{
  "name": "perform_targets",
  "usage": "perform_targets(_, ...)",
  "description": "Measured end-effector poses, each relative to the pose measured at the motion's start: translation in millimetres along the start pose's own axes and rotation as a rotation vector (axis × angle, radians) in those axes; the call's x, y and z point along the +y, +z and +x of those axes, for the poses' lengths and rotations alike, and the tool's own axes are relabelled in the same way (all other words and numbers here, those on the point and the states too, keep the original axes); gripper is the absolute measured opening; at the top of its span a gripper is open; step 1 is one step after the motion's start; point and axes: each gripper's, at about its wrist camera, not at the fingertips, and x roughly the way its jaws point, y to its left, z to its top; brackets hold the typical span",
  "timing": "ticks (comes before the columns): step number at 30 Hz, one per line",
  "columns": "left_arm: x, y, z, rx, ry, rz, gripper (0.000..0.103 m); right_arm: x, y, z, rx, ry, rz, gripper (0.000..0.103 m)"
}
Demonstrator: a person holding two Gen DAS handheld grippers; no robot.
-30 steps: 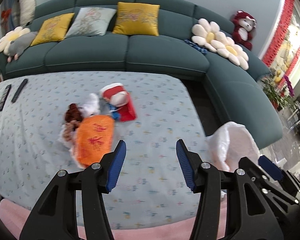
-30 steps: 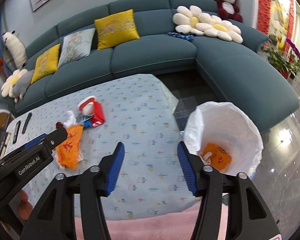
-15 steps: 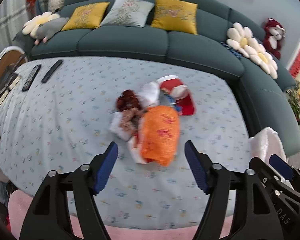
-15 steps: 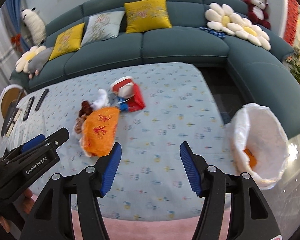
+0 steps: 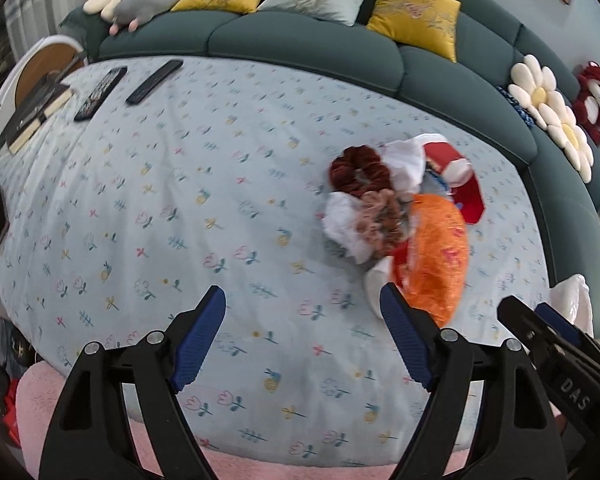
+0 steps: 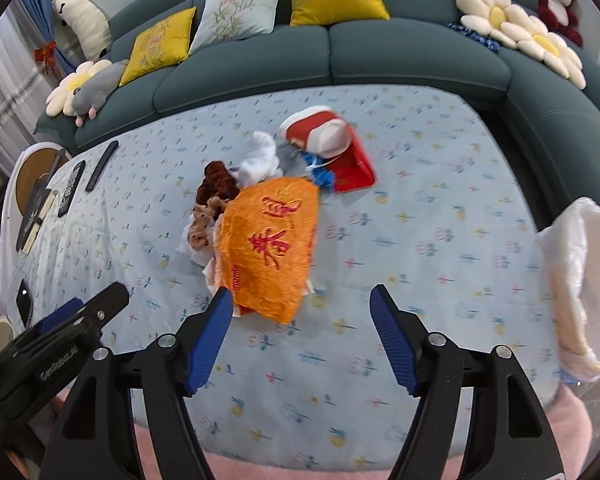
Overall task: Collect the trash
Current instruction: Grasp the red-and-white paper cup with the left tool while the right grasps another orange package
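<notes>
The letters "DAS" are printed in white on the black body of the right gripper (image 5: 556,334), seen at the lower right of the left wrist view. Large red Chinese characters are printed on the orange plastic bag (image 6: 270,240); they cannot be read with certainty. White lettering on the left gripper (image 6: 88,310) is blurred beyond reading.

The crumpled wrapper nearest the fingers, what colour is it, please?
Orange wrapper with red characters; clearest in the right wrist view.
</notes>
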Motion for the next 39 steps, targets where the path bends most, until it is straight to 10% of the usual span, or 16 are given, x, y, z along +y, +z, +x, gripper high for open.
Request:
perform_targets(13,13,4,34,0.06,-0.022,-0.014,0.076,14,6,67,0.101,-0.015,0.008,0.064)
perform_targets(20,-7,4,48,0.084,-0.073,0.025,0.076,1,2,74,0.115,0.039,0.041,0.019)
perform_targets(34,-73,6,79,0.142,-0.201,0.075,0.075,-48,-4,48,0.079,-0.004,0.14,0.016)
perform_targets(39,-84,5,94,0.185,-0.184,0.073,0.052,-60,-3,42,0.073,-0.005,0.159,0.016)
